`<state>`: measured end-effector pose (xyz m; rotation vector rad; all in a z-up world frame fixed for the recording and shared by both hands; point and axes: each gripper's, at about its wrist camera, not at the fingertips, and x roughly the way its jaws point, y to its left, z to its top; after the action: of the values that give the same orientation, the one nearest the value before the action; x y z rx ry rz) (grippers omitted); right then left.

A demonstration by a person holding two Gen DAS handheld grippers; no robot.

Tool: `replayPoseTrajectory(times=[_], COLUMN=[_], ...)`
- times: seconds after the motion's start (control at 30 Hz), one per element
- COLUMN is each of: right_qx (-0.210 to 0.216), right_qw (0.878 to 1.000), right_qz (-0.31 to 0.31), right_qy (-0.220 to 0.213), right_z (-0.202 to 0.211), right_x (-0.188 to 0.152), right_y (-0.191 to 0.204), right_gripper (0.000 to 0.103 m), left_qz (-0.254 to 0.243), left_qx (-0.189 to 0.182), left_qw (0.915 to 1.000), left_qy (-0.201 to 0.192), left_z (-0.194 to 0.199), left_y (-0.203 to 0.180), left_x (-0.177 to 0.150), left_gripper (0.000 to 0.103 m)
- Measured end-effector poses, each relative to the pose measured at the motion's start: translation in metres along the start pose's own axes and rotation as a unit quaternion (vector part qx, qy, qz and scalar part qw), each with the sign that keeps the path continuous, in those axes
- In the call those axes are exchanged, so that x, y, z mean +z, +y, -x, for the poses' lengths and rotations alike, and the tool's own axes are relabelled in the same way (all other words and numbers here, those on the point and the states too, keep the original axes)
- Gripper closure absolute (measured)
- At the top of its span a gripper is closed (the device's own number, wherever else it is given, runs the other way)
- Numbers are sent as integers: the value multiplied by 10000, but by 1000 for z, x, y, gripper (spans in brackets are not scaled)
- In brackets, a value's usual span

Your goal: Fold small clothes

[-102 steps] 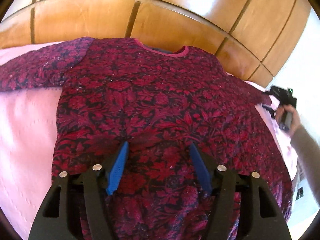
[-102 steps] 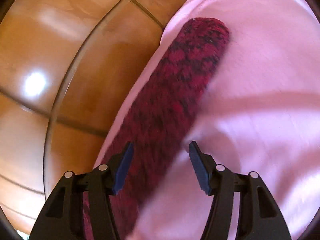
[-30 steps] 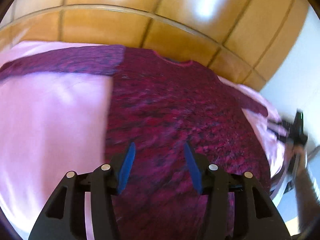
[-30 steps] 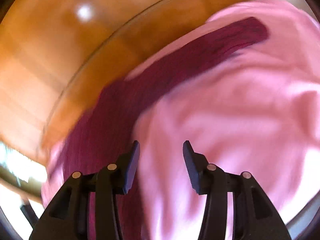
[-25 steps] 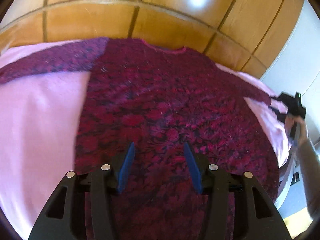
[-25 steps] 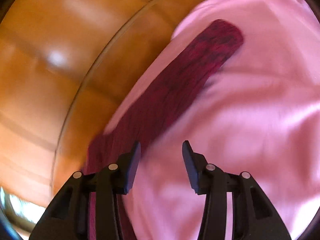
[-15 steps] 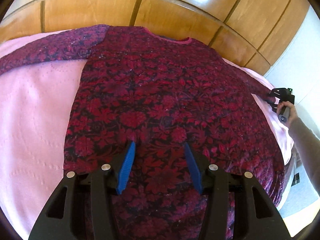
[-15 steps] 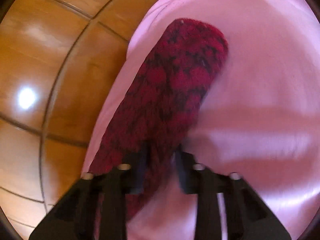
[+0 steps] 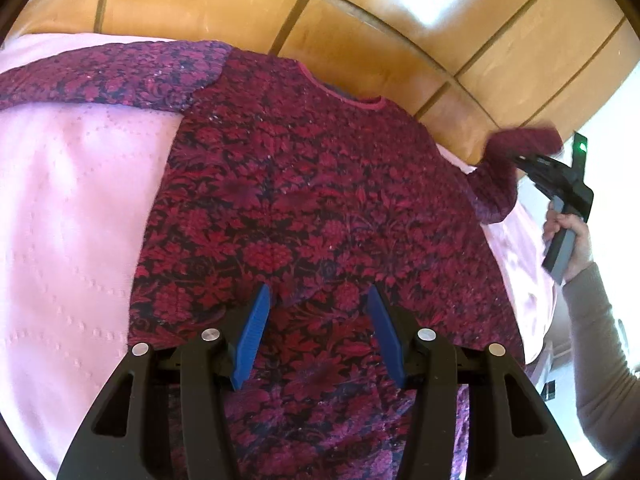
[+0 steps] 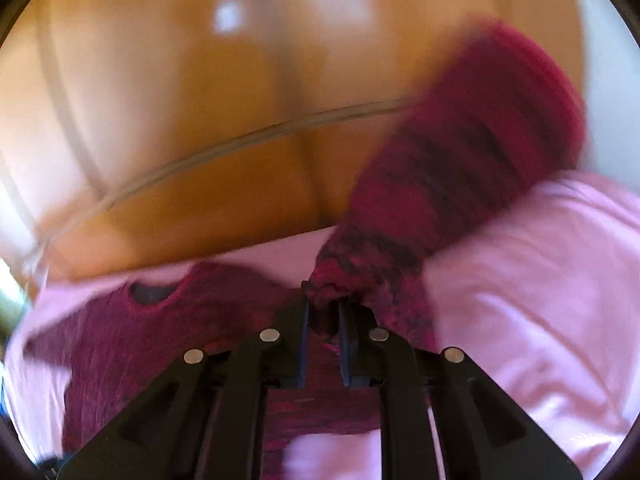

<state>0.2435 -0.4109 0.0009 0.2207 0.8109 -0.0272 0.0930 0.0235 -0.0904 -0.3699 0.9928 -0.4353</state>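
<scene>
A dark red, floral-patterned knit sweater (image 9: 304, 208) lies face-up and flat on the pale pink quilted bedspread (image 9: 72, 208), its neckline toward the glossy wooden headboard (image 9: 360, 28). The right gripper (image 10: 323, 312) is clenched on the sweater's sleeve (image 10: 452, 168), lifted clear of the bedspread beside the sweater's body. The left gripper (image 9: 318, 300) hovers released over the sweater's lower middle, touching nothing firmly that I can tell. This looks like the first sleeve fold; next, that sleeve should be carried across the sweater's chest and laid flat.
</scene>
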Motion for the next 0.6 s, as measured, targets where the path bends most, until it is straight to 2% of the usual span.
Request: replayPoseTrajectory(times=[0.1,0.23,0.33,0.37,0.43,0.47,0.5,0.57,0.6], right_qx=[242,528,605,634,717,858,933,1003,1043], right_qw=[9977,9852,9744,9716,9698,9691,9694,9699,9709], right_qz=[572,1412,1872,1972,2057,2037,2009,1989,1920], right_qy=[279,820,1087,1146,1095,1093,1054,988,985], right_z=[-20,-49,-60,-61,-54,-48,-41,-31,-26], right_x=[-12,-48,-81,-89,-100,-104,-106,-116,-113], right_y=[62,151,188,197,205,207,206,198,190], right_gripper=[93,93,93,90,71,53,47,42,38], left_qz=[139,360,440,505,687,754,829,982,1044], left_qx=[-112,-302,-397,-430,-543,-573,-585,-714,-770], left_qw=[9998,9988,9980,9975,9958,9951,9944,9921,9910], left_qy=[-65,-141,-233,-250,-267,-272,-292,-325,-326], left_z=[5,8,9,9,7,6,3,-3,-5], left_y=[3,7,9,11,15,17,18,20,21], left_x=[4,15,27,32,43,48,54,65,70], left_gripper=[53,53,53,53,53,53,53,43,42])
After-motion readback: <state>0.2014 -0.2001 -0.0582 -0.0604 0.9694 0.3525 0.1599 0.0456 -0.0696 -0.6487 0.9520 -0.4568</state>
